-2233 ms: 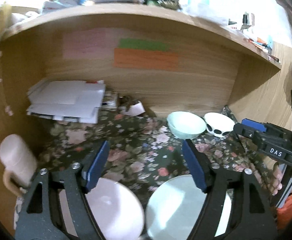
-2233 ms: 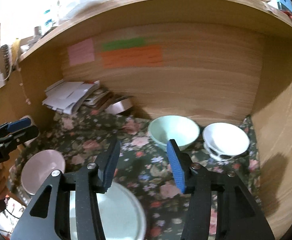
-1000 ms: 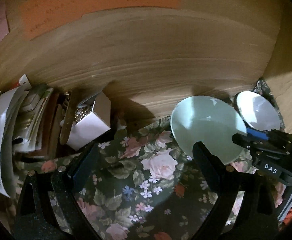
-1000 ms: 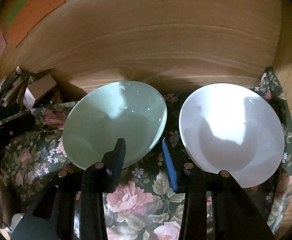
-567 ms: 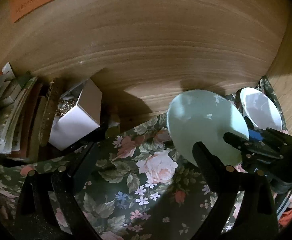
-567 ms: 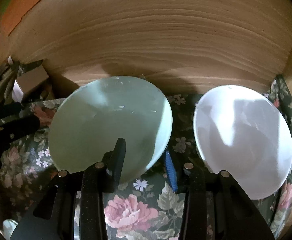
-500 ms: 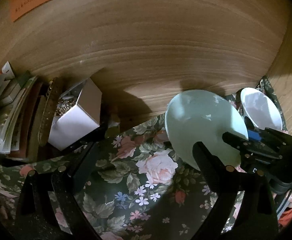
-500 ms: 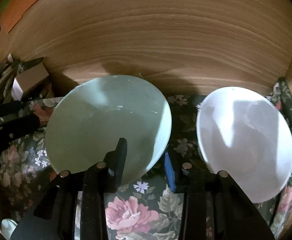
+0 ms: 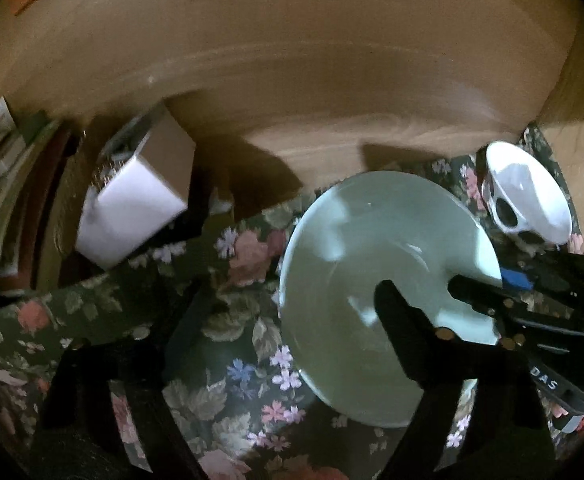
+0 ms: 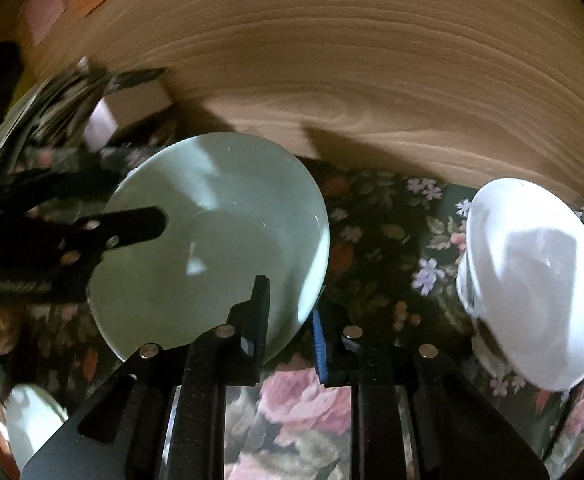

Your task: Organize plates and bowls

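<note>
hidden: your left gripper's (image 9: 280, 308) left finger is lost in shadow over the floral cloth (image 9: 220, 364) | blurred: white box (image 9: 132, 208), paper stack (image 10: 48, 108) | cut off: pale plate (image 10: 32, 412) at right-wrist view's lower-left edge

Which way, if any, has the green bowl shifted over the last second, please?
Yes: the green bowl has slid left in the right wrist view, away from the white bowl.

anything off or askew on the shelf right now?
Nothing spilled or broken. The green bowl looks tipped, its rim pinched in the right gripper; the left gripper straddles its other side, open. The white bowl sits apart. Frames are blurred.
</note>
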A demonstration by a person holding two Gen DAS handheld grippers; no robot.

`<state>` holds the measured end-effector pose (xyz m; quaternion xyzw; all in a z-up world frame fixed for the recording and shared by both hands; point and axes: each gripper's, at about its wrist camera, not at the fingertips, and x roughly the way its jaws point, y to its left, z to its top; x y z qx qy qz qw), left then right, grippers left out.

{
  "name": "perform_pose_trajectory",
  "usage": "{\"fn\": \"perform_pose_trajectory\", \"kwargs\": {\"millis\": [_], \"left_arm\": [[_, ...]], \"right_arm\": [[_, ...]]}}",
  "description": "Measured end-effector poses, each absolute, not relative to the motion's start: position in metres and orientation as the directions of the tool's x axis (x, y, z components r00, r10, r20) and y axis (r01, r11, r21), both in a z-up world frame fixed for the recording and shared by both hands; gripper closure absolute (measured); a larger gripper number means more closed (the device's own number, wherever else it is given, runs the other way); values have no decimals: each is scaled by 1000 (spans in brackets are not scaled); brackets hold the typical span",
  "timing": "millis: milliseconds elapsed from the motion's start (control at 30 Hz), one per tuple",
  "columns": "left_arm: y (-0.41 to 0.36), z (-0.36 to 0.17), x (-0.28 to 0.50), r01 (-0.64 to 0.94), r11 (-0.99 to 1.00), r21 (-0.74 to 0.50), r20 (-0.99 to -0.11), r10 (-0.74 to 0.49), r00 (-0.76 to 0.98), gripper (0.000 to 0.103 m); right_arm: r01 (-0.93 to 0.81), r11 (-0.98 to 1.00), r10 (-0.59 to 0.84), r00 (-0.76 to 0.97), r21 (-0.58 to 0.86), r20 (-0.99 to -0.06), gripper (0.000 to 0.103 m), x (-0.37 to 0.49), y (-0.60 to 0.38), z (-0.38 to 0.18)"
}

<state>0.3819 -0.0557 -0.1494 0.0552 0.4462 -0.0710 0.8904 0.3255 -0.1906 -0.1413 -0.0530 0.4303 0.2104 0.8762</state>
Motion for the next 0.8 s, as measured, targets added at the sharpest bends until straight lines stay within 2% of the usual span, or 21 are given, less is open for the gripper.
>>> {"fn": "perform_pose_trajectory", "kwargs": {"millis": [100,167,200,300,400,467,533,700,800], "left_arm": [[-54,-158,380,177,984,21,-824,-83,561,24],[-53,-163,379,177,984,9,-835,-90,543,31],[-53,-164,378,183,983,4,-841,-95,532,39],[-54,-168,375,190,982,-9,-855,-107,508,47],[-59,-171,373,208,978,-17,-861,-120,495,61],[-62,-172,373,221,975,-11,-861,-122,494,66],[-62,-172,371,229,973,-7,-860,-123,496,76],[-66,-173,370,237,972,6,-853,-118,508,82],[-63,-172,369,230,973,2,-851,-119,511,84]], "right_arm": [[-419,901,338,525,108,-781,86,317,-193,-141],[-414,901,346,512,127,-786,86,315,-198,-141],[-406,903,351,505,141,-789,86,315,-200,-141],[-385,909,351,508,158,-787,85,312,-202,-139],[-361,916,351,511,174,-785,85,314,-210,-138],[-351,918,351,509,183,-786,83,320,-210,-138],[-341,919,354,492,198,-795,83,325,-208,-144],[-340,918,357,492,202,-794,83,336,-197,-154],[-330,923,352,502,201,-790,88,332,-200,-153]]}}
